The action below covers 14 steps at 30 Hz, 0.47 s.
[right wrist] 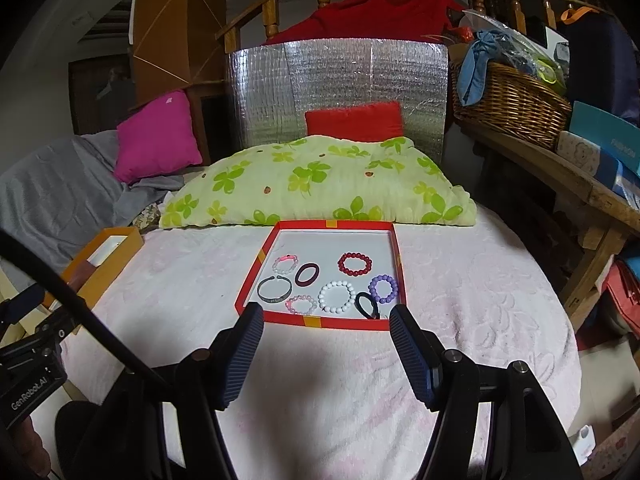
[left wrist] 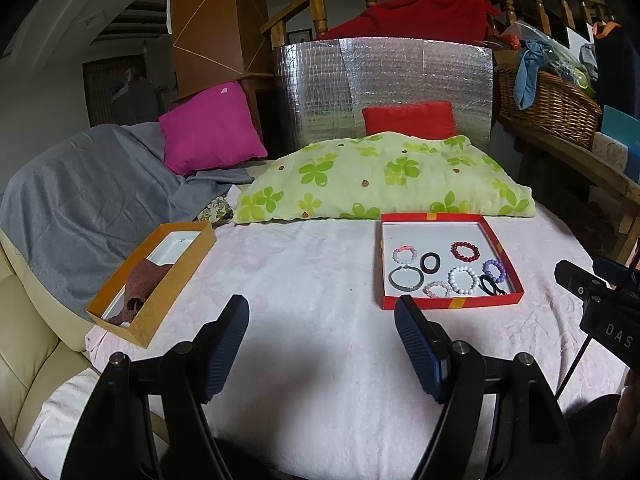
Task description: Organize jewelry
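Far left in the left wrist view: a cream sofa arm [left wrist: 28,344], a grey blanket [left wrist: 80,200] draped over it, a pink cushion [left wrist: 212,128] leaning behind; next, an orange box [left wrist: 176,280] at the left edge of the bed [left wrist: 312,280], near corner hanging over the edge, a dark brown piece [left wrist: 140,284] lying inside on the white lining; then the wide, bare pink-white bed cover; behind it a green flower pillow [left wrist: 384,176], a red cushion [left wrist: 408,120] and a shiny silver board [left wrist: 384,76] standing up; right of the middle, a red tray [left wrist: 448,302] flat on the bed just in front of the pillow, well apart from the orange box; inside it eight small rings of jewelry lying apart: a pink-white bead bracelet [left wrist: 404,255], a grey bangle [left wrist: 406,278], a dark band [left wrist: 430,262], a pale pink bead bracelet [left wrist: 436,289], a white bead bracelet [left wrist: 463,280], a dark red bead bracelet [left wrist: 465,251], a black hair tie [left wrist: 490,285], a purple bead bracelet [left wrist: 493,270]; far right, a wicker basket [left wrist: 548,100] full of cloth on a wooden shelf.

Left gripper [left wrist: 322,314] low over the bare cover, fingers [left wrist: 228,344] spread wide, holding nothing, red tray off to its right; right gripper [right wrist: 326,322] right at the near rim of the red tray [right wrist: 316,322], fingers [right wrist: 408,352] also spread wide and empty, nothing between them and the jewelry but that low rim.
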Tool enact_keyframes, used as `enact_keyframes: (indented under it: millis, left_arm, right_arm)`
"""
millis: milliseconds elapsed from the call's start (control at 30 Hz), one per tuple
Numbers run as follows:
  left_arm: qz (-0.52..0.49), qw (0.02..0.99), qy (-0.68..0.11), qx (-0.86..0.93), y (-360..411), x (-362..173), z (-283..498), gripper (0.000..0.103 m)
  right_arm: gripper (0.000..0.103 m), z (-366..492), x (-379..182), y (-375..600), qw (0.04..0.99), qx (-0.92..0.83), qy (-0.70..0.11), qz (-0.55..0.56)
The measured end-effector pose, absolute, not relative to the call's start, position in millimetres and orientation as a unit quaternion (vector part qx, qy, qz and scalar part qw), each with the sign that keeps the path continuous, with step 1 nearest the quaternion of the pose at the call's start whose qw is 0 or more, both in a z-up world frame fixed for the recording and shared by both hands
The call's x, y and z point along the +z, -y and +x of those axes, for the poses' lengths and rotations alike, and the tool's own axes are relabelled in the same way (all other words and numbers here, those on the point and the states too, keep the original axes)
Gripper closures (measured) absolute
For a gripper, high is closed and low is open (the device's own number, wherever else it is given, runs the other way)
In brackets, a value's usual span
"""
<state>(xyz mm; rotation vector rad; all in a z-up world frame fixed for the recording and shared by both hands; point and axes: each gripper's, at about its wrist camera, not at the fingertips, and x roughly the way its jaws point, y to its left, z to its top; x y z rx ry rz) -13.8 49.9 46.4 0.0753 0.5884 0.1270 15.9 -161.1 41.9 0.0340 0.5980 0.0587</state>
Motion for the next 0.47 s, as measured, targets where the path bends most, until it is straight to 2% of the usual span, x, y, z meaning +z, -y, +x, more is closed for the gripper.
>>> enact_keyframes:
  millis: [300, 467]
  left_arm:
    - [0.04, 0.951, -0.298, 0.07, -51.0, 38.7, 4.5, 0.027]
    - [0.028, 0.948, -0.312, 0.056, -54.0, 14.0, 25.6, 0.027]
  right_arm:
    - [0.034, 44.4, 29.8, 157.7, 0.951, 0.039, -0.306, 0.021]
    - [0.034, 58.9, 16.9, 176.3, 0.952, 0.026, -0.302, 0.036]
